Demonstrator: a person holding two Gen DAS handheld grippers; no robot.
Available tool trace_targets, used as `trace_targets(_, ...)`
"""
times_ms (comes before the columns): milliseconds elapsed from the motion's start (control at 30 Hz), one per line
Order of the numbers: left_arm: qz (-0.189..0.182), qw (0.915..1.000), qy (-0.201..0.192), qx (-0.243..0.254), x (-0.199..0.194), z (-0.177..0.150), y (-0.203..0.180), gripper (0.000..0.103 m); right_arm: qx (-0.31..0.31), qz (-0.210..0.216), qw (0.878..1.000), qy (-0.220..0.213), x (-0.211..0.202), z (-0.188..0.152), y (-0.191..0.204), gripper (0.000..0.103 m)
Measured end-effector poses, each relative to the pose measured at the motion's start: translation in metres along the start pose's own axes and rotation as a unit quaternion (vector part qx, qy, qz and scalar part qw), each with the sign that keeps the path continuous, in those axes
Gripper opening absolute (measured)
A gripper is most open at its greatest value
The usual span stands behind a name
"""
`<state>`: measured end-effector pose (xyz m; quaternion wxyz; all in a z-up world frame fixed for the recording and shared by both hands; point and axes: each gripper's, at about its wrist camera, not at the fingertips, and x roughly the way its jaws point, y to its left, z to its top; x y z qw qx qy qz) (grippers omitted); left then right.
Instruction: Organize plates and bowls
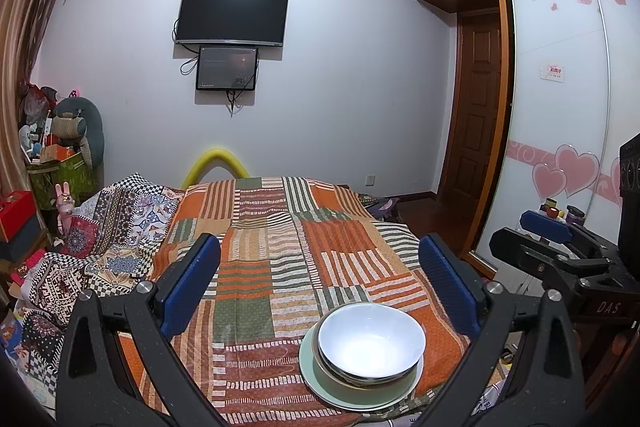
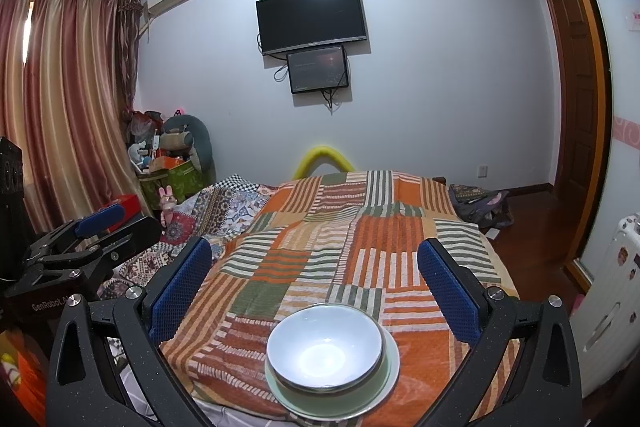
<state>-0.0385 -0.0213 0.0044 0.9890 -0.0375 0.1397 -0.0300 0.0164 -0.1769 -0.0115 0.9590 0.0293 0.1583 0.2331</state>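
Observation:
A white bowl (image 1: 371, 339) sits nested in a second bowl on a pale green plate (image 1: 352, 393), near the front edge of the striped patchwork cloth (image 1: 280, 247). The same stack shows in the right wrist view: the bowl (image 2: 325, 345) on the plate (image 2: 390, 375). My left gripper (image 1: 320, 281) hangs open above and behind the stack, its blue pads wide apart with nothing between them. My right gripper (image 2: 316, 285) is open too, also empty, held above the stack. Each gripper shows at the side of the other's view.
The cloth covers a bed that runs toward the far wall. A heap of patterned fabric (image 1: 96, 251) lies at its left. A white suitcase (image 2: 608, 307) stands at the right, a wardrobe with sliding doors (image 1: 560, 107) beyond. Boxes and toys (image 2: 168, 163) crowd the far left corner.

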Motion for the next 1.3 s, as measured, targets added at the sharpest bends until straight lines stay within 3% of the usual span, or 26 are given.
trace_targets(1300,-0.012,0.9999,0.006,0.002,0.0022,0.0026,0.0008,0.101,0.001,0.002,1.000,0.006,0.0007,0.0014,0.0021,0.103)
